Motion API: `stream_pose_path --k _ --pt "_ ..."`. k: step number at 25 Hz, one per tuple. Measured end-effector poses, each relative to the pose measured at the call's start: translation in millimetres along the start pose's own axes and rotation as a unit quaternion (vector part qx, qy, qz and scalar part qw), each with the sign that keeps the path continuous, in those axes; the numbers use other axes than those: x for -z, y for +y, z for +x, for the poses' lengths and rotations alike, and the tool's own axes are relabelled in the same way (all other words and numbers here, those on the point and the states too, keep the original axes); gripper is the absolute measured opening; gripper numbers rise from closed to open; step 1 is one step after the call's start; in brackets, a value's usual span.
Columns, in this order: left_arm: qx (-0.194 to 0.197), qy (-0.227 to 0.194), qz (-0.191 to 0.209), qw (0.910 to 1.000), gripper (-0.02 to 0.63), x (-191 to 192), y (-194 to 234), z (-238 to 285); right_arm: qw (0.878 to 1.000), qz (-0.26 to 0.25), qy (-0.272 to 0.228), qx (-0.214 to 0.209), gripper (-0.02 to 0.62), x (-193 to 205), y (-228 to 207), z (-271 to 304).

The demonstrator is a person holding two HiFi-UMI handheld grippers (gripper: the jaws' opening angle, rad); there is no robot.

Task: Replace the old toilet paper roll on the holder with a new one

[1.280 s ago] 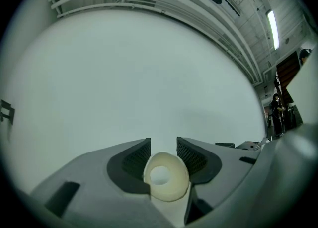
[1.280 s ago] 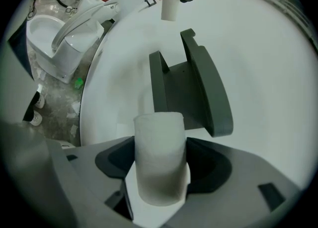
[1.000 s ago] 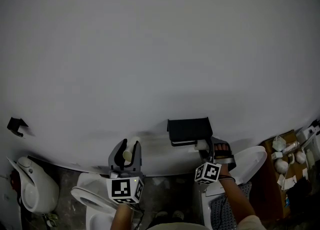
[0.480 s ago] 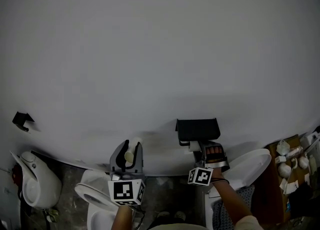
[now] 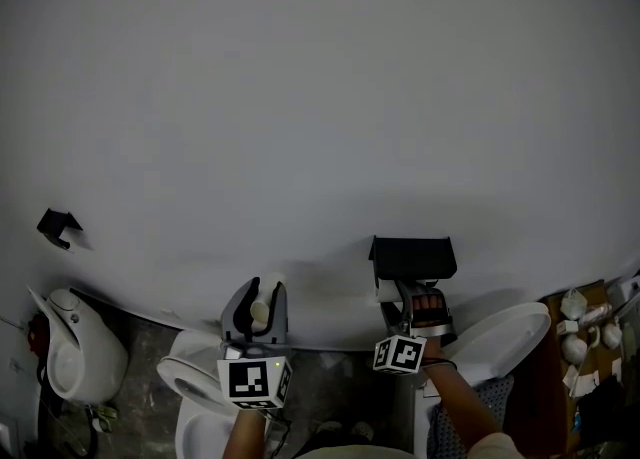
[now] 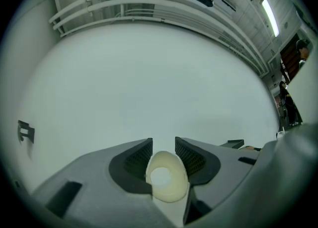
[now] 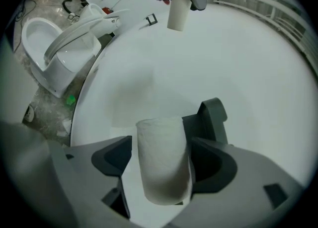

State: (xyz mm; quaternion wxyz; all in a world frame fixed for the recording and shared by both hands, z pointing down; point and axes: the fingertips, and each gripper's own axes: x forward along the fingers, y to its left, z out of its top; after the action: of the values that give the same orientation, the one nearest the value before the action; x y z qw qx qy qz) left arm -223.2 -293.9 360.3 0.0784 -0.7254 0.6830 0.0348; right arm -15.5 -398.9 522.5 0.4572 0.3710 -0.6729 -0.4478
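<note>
Old paper roll [image 6: 166, 178] in left tool [image 6: 163, 143]; tool roughly level

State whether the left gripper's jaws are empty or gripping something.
Gripping: the left gripper clamps a short cream hollow tube between its jaws.
</note>
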Motion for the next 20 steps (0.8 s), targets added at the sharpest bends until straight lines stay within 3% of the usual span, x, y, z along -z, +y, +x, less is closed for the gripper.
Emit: stream_pose_path --k 6,9,11,14,18,20 --pt "0.009 -0.001 -0.001 1.0000 0.141 -1.5 -6.4 4.0 0.994 0.103 -0.030 0.007 0.360 -13.7 -6.5 -32.8" --pt "0.018 -0.005 0.000 0.9998 0.141 -4.2 -15.6 8.3 0.982 0.181 -0.049 0.029 0.341 -19.8 -30.6 -58.7" --pt "0.026 -0.009 0.000 0.9996 0.140 -6.4 -23.4 12.1 0.967 0.240 -0.062 0.056 0.311 -20.6 -56.6 -75.5" --pt "0.037 -0.015 0.000 0.9992 0.140 -11.7 -34.6 18.0 0.927 0.355 -0.086 0.089 0.257 -18.2 -95.8 -95.7" --pt "0.048 -0.023 -0.001 0.9986 0.140 -18.1 -50.5 25.3 0.841 0.510 -0.134 0.118 0.189 -6.0 -133.6 -112.0" --pt "0.051 -0.026 -0.002 0.9983 0.140 -20.4 -57.1 29.1 0.813 0.547 -0.146 0.136 0.101 2.9 -143.9 -115.8"
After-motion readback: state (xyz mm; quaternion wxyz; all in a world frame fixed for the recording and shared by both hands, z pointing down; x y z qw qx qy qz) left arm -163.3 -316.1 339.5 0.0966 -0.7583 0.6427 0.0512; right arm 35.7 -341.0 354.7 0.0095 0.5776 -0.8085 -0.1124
